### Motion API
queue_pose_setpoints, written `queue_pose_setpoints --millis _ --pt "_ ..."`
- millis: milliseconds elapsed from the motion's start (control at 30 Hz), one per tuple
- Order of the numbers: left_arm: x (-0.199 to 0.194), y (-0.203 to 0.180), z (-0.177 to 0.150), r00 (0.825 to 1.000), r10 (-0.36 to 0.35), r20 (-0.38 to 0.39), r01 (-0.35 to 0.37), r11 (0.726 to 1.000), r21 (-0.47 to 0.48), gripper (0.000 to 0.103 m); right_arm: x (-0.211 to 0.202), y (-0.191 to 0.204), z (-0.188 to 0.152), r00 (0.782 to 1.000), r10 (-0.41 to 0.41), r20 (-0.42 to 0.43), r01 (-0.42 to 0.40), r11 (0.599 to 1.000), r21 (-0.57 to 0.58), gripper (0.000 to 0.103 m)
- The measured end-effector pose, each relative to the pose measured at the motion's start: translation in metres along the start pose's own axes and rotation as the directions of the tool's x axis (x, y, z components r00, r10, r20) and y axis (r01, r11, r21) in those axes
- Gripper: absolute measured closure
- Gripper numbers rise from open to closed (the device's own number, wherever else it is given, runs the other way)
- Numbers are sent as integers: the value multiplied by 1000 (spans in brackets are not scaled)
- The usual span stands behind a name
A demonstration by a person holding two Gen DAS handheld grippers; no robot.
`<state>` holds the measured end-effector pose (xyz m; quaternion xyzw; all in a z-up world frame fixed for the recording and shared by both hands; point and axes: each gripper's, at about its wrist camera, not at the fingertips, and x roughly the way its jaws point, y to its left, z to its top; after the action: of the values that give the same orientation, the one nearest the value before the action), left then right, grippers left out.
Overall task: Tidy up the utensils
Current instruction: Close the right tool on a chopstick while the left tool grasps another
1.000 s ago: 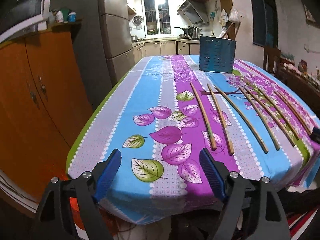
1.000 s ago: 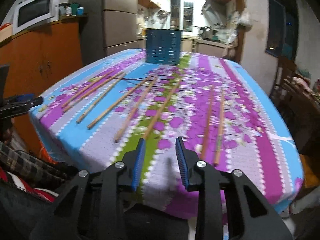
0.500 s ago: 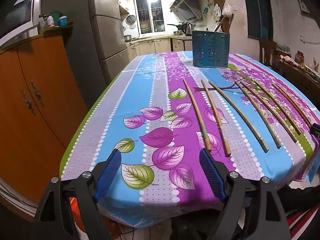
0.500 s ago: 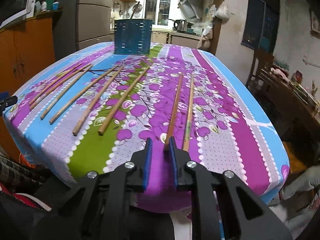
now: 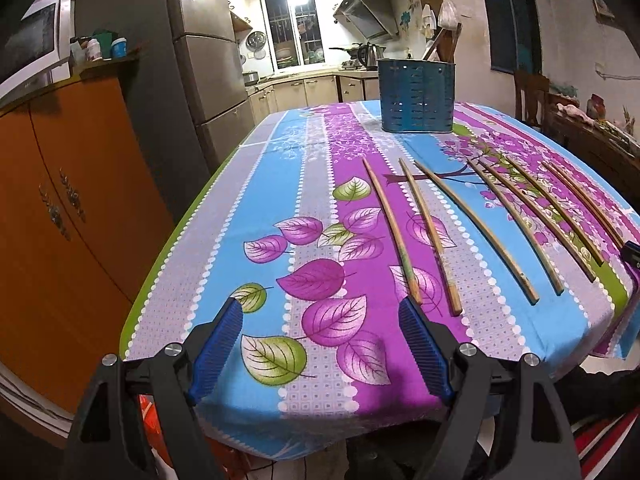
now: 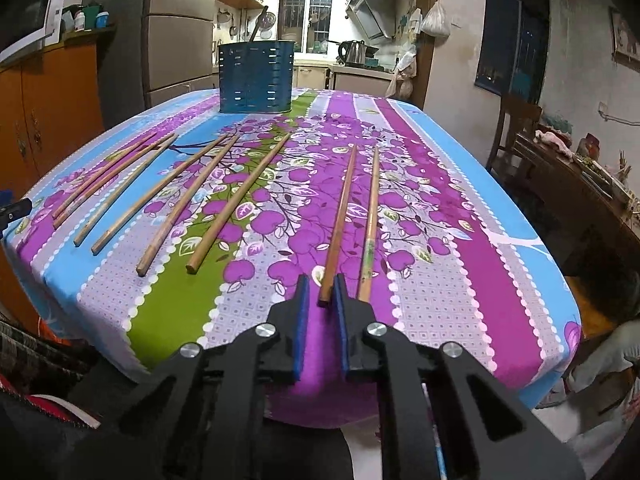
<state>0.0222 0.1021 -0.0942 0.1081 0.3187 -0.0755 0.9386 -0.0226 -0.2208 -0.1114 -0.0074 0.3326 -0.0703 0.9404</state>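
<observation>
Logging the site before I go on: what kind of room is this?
Most likely a home kitchen with a dining table: a range hood and kettle at the back counter, a tall fridge, and a table under a floral cloth.

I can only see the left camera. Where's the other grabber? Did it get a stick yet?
Observer: Not yet. The right gripper has its narrowed jaws on either side of one chopstick's near end, with a gap showing.
Operator: Is that stick all alone?
Observer: No. A second chopstick lies close beside it, just outside the gripper's right finger.
</observation>
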Motion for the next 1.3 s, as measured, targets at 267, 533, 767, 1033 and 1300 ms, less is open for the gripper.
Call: queue_pose_setpoints --millis 267,533,767,1033,1300 --pt "-3 -2 5 998 -58 31 58 998 9 27 1 -5 -2 999 25 20 -26 997 67 94" --pt "13 -26 6 983 -181 15 179 978 108 59 1 -1 -2 1000 20 18 -21 998 55 97" --pt "29 -38 1 980 -198 -5 196 969 151 60 1 -3 -3 1000 19 16 -19 998 54 97" --pt "35 -37 0 976 -217 32 212 970 119 79 1 -3 -4 1000 21 16 -22 998 55 97" --pt "31 -34 -10 963 -249 102 243 968 63 86 1 -2 -4 1000 13 18 -14 999 47 97"
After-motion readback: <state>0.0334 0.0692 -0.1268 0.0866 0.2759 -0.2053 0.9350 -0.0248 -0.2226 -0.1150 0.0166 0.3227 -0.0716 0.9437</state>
